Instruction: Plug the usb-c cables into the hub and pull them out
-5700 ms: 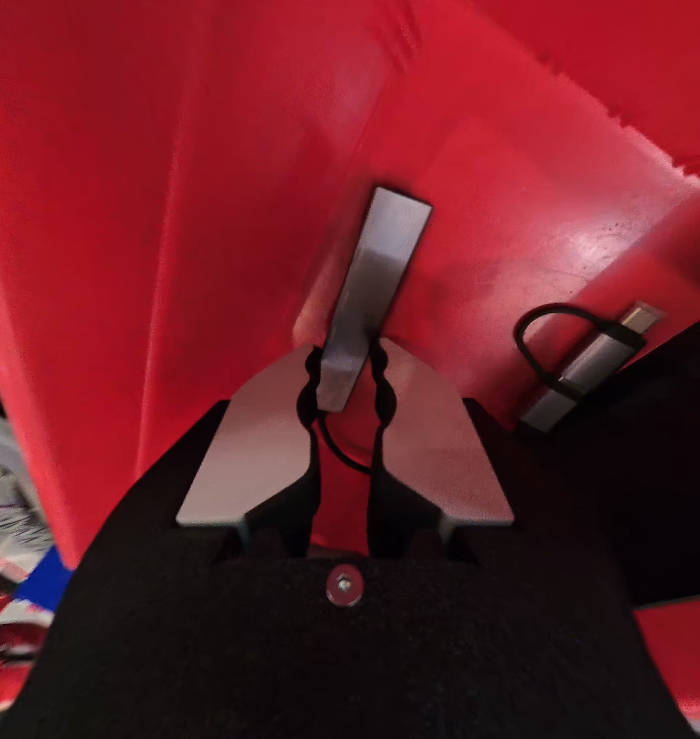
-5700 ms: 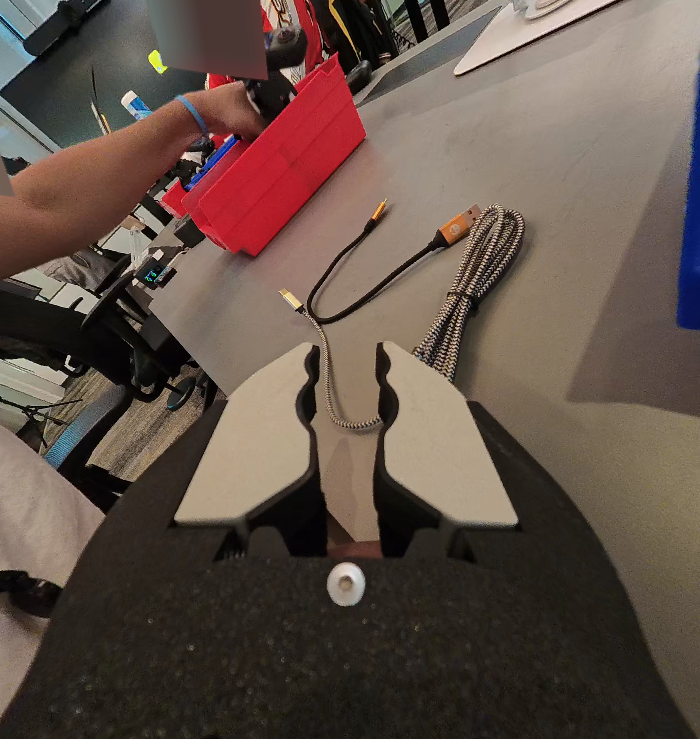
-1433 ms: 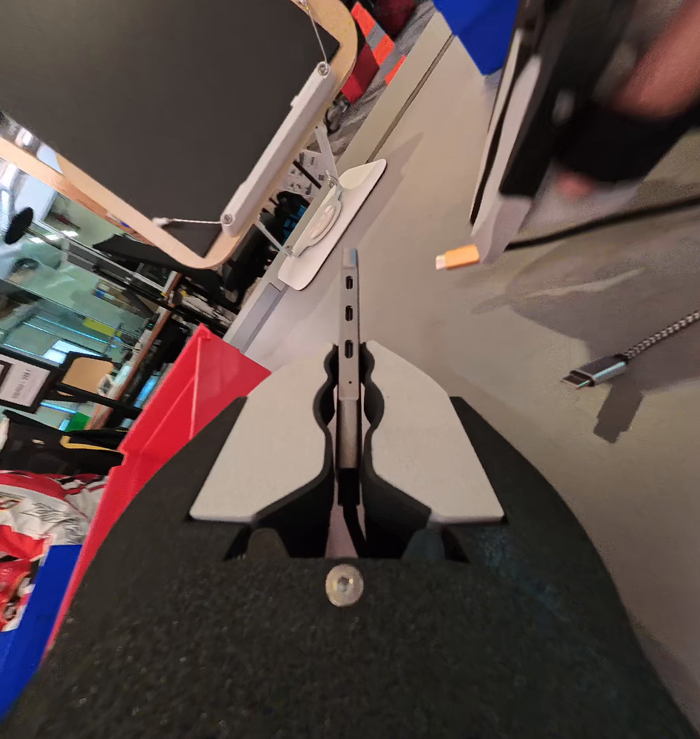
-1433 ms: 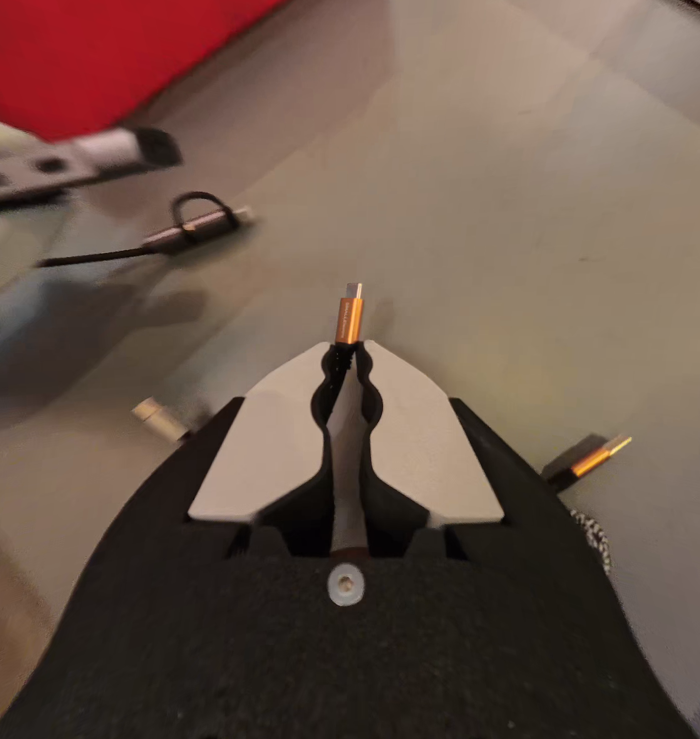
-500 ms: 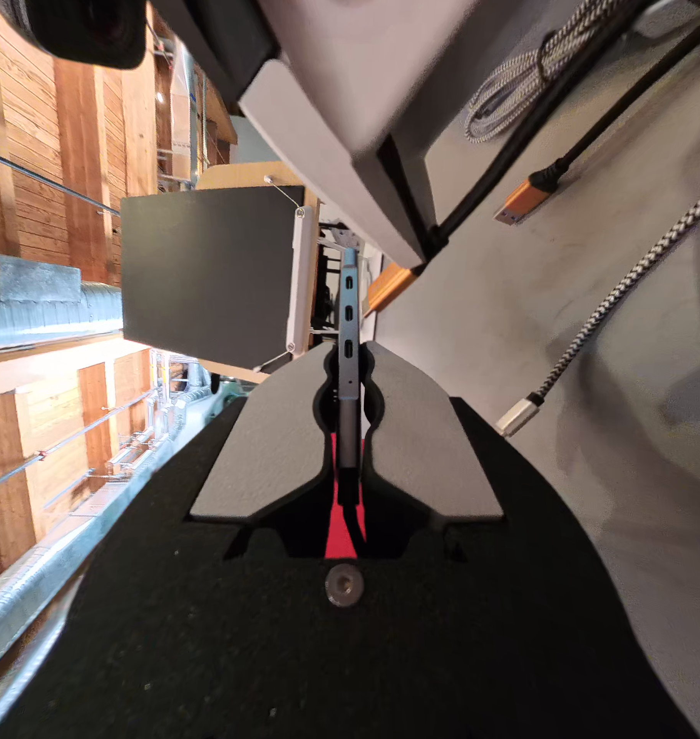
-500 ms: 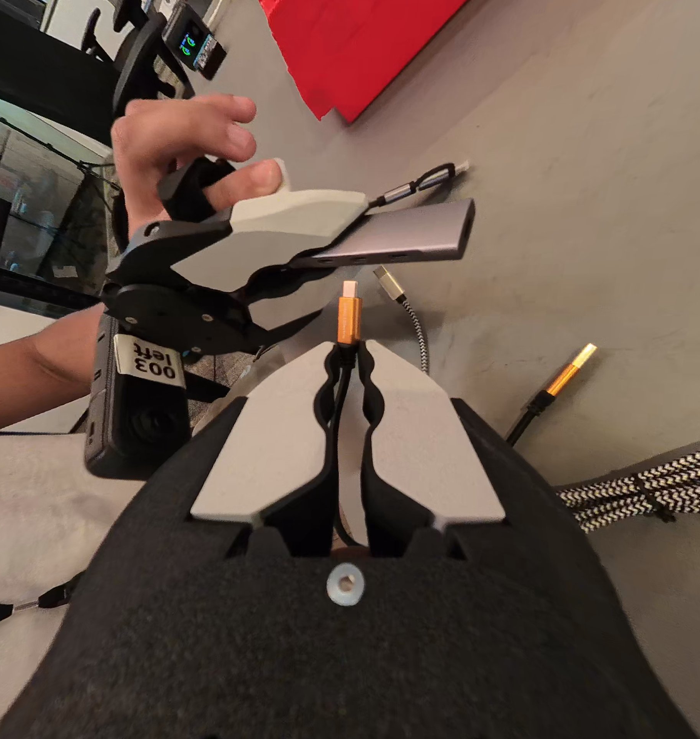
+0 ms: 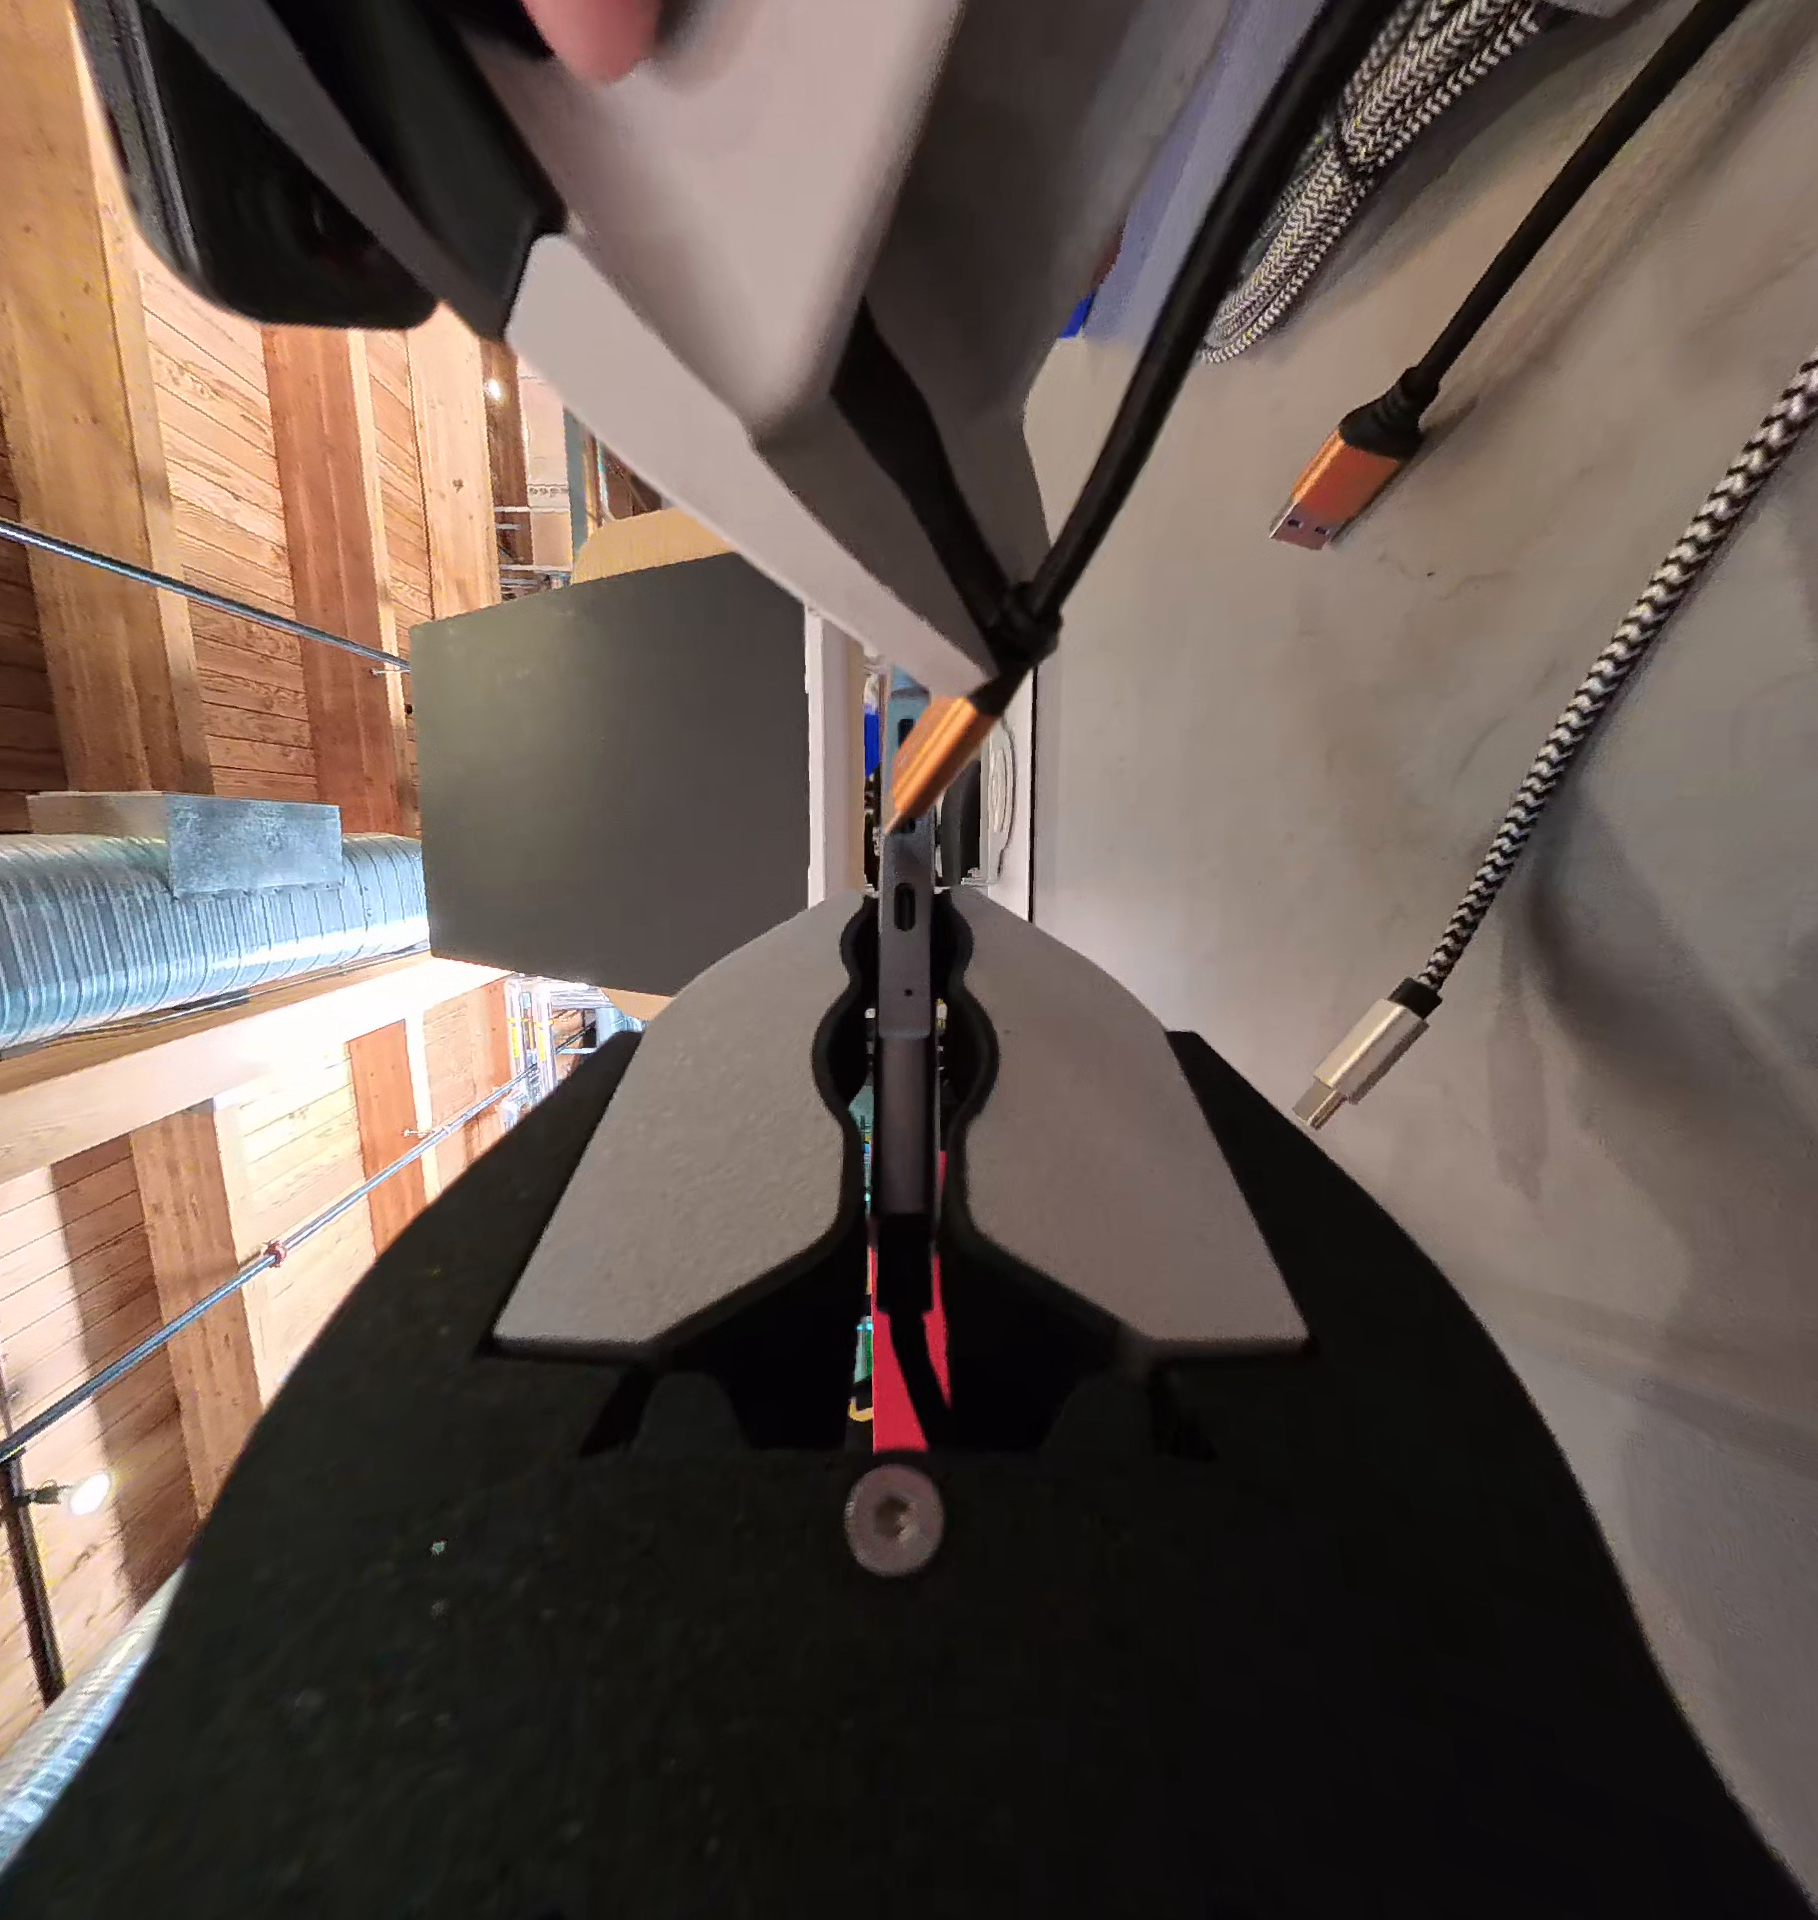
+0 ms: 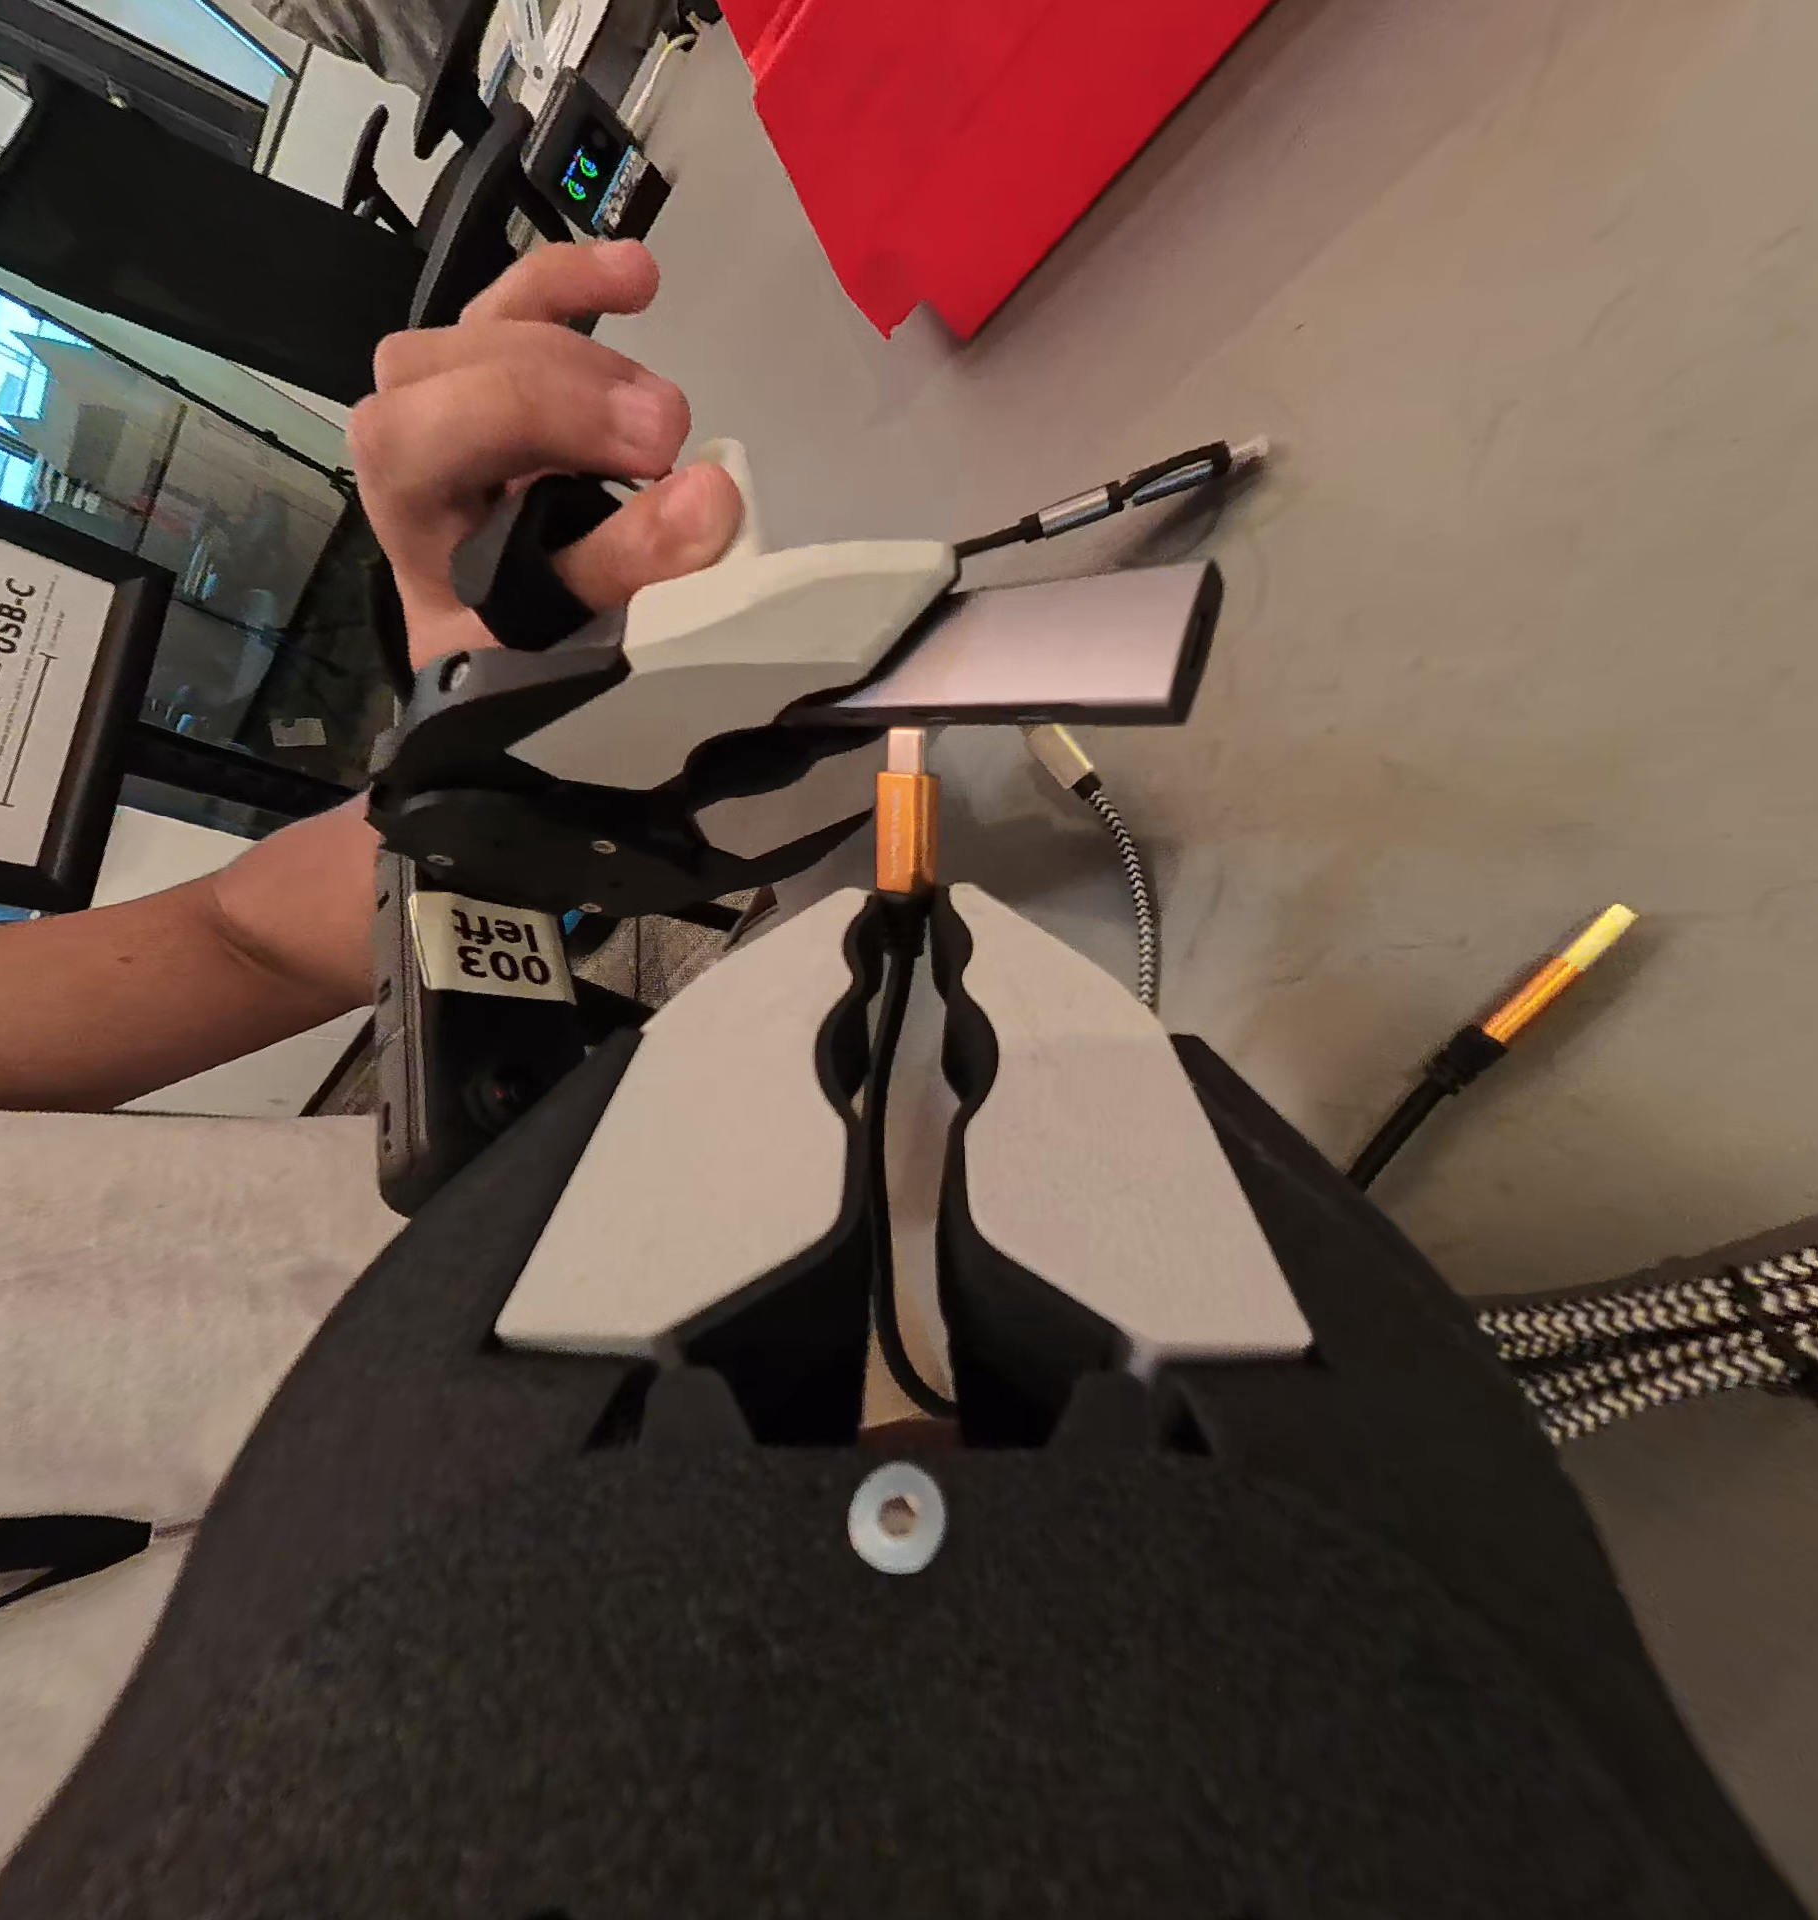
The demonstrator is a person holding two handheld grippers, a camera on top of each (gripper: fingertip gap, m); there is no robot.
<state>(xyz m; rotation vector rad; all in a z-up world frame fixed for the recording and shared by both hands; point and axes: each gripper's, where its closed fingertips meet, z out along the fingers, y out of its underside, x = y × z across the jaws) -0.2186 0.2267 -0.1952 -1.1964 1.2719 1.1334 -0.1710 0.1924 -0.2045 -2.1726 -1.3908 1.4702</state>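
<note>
**Orange plug held at the hub's edge**

At the centre of the right wrist view, the right gripper (image 8: 903, 904) is seen with its fingers closed to a narrow gap on the black cable just behind the orange usb-c plug (image 8: 903, 831). The plug stands upright above the fingertips, and its silver tip meets the lower edge of the grey hub (image 8: 1050, 649); whether the tip is seated in a port cannot be told. The hub is held level across the middle of that frame by the left gripper (image 8: 832, 665), whose fingers are clamped on its left end, with a person's hand (image 8: 510, 416) on the handle at upper left.

In the left wrist view, the hub (image 7: 905, 997) is seen edge-on, pinched between the fingers of the left gripper (image 7: 905, 925) at the frame's centre, one port visible just above the fingertips. The orange plug (image 7: 936, 753) comes down from upper right, its tip touching the hub's narrow edge.

On the grey table (image 8: 1507, 520), a braided cable's silver plug (image 8: 1056, 753) lies just right of the orange plug. An orange usb-a plug (image 8: 1549, 971) lies at right, a coiled braided bundle (image 8: 1663, 1330) at lower right. The hub's own short lead (image 8: 1144, 494) lies beyond it, and a red bin (image 8: 988, 135) is seen at the top.
</note>
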